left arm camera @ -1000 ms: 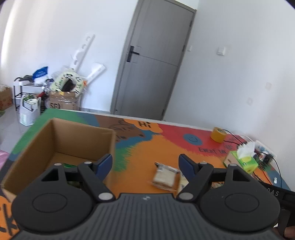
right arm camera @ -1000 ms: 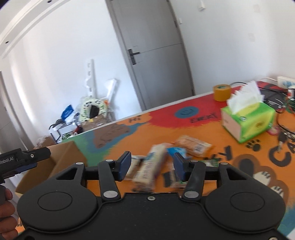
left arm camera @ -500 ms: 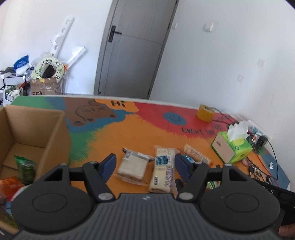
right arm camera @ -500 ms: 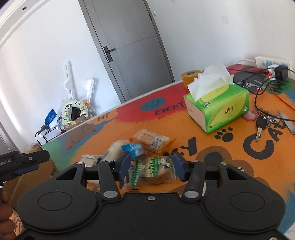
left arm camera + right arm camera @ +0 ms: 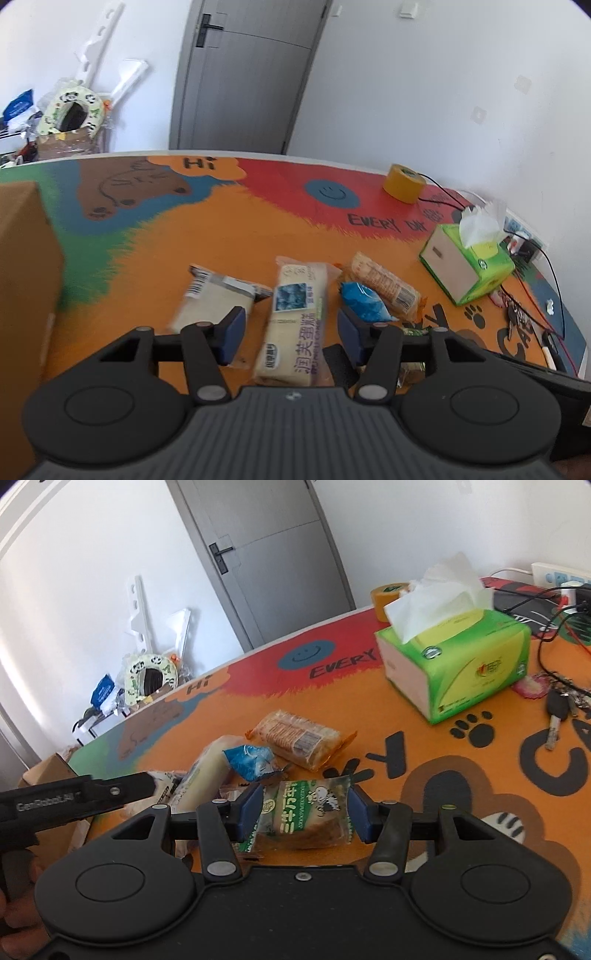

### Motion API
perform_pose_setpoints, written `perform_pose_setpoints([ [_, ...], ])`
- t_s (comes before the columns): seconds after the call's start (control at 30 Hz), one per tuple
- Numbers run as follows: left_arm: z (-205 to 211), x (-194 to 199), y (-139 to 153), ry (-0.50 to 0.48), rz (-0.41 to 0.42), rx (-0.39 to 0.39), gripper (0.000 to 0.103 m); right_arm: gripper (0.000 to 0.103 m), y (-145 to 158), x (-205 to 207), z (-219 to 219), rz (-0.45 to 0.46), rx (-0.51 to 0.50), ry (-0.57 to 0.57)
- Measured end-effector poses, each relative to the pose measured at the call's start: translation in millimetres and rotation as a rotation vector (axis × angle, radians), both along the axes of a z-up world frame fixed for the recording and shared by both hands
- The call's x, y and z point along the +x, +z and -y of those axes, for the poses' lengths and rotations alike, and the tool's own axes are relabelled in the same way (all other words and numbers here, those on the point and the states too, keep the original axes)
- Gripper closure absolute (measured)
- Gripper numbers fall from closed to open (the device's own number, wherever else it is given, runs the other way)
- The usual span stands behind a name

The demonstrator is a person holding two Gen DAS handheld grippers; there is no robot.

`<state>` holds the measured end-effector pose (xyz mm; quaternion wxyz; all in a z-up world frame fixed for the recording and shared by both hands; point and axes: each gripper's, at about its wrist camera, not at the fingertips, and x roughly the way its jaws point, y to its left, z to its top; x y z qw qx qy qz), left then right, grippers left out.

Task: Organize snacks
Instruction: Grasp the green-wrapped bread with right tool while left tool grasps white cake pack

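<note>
Several snack packs lie on the colourful table mat. In the left wrist view my left gripper (image 5: 290, 330) is open with its fingers either side of a long cream pack (image 5: 297, 317); a white wafer pack (image 5: 216, 297), a blue packet (image 5: 364, 306) and an orange cracker pack (image 5: 384, 284) lie around it. In the right wrist view my right gripper (image 5: 304, 814) is open, its pads flanking a green-labelled cracker pack (image 5: 306, 818) on the mat. The cardboard box (image 5: 26, 280) stands at the left.
A green tissue box (image 5: 458, 668), a yellow tape roll (image 5: 402, 182), keys (image 5: 557, 710) and cables lie at the right side of the table. The left gripper's body (image 5: 74, 799) shows at the right wrist view's left edge.
My left gripper swung right from over the box to the snack pile, around the long cream pack. My right gripper moved right and down around the green-labelled pack.
</note>
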<state>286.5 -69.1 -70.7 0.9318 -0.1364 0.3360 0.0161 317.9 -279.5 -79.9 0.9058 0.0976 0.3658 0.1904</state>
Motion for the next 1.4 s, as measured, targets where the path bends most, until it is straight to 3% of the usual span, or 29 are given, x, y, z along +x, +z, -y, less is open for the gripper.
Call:
perform_pose_setpoints([
  [0.13,2.4,17.5,-15.6,0.011,-0.050,-0.016,0.053,0.050,-7.1,11.0,-8.8,-0.006,-0.041,0.016],
  [0.3,9.3,28.1,-25.4,0.014,-0.063,-0.005,0.053,0.034,-3.5,14.3,-14.3,0.020,-0.090,0.009],
  [0.47,15.7,27.8,-33.8,0.013,-0.061,0.029,0.053,0.031,-13.1,16.4,-18.0,-0.012,-0.111,0.012],
  [0.63,26.6,22.8,-37.3,0.040,-0.043,0.088,0.064,0.039,-15.1,9.9,-24.9,0.026,-0.164,0.016],
  [0.77,29.4,16.3,-36.2,0.042,-0.038,0.088,0.069,0.048,-13.1,2.4,-20.5,0.029,-0.156,0.024],
  [1.27,26.3,-24.0,-15.5,0.032,0.012,0.056,0.083,0.052,8.7,-34.3,-2.8,0.060,-0.078,-0.014],
  [1.4,23.9,-37.4,-10.2,0.029,0.027,0.046,0.094,0.052,14.0,-41.0,-1.3,0.067,-0.068,-0.025],
])
